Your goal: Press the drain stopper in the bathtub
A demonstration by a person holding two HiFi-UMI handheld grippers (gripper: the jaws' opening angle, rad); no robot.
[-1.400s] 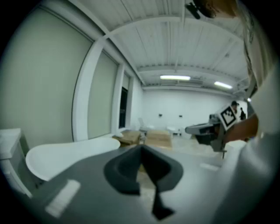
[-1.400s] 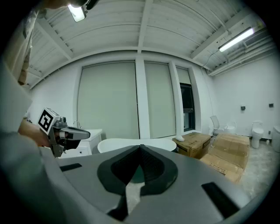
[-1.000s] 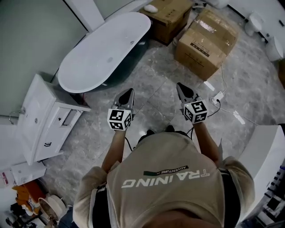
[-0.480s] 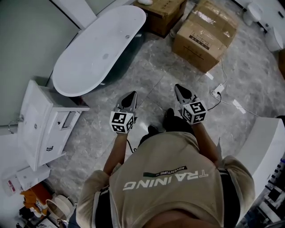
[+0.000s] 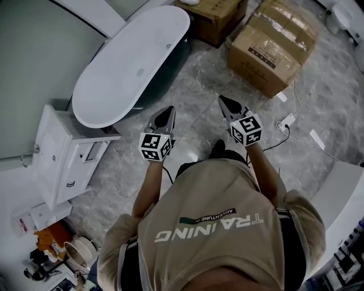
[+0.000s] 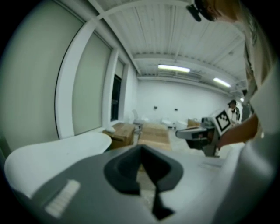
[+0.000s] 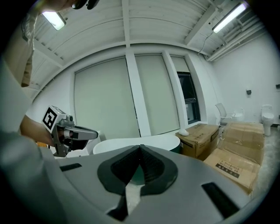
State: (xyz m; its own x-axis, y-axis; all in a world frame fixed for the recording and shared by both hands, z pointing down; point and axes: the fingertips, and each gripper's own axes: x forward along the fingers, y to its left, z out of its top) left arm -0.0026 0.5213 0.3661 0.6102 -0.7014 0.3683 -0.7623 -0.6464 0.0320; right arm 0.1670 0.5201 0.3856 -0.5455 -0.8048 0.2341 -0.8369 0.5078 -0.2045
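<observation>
The white oval bathtub (image 5: 122,71) stands on the grey stone floor at the upper left of the head view. A small dark round drain spot (image 5: 140,72) shows on its floor, and a second spot (image 5: 168,46) lies farther along. My left gripper (image 5: 169,108) is held in the air, shut and empty, its tip short of the tub's near rim. My right gripper (image 5: 221,98) is beside it, shut and empty too. In the left gripper view the tub (image 6: 57,153) lies left of the shut jaws (image 6: 141,147). In the right gripper view the tub (image 7: 144,142) is straight ahead beyond the shut jaws (image 7: 140,147).
Two cardboard boxes (image 5: 273,42) (image 5: 213,17) stand on the floor behind the tub's far end. A white vanity cabinet (image 5: 62,153) stands close to the tub's near end on the left. A power strip with a cable (image 5: 287,121) lies on the floor at the right.
Both grippers have moved forward and a little up in the view, toward the bathtub, and the person's body has followed. Both stay shut.
</observation>
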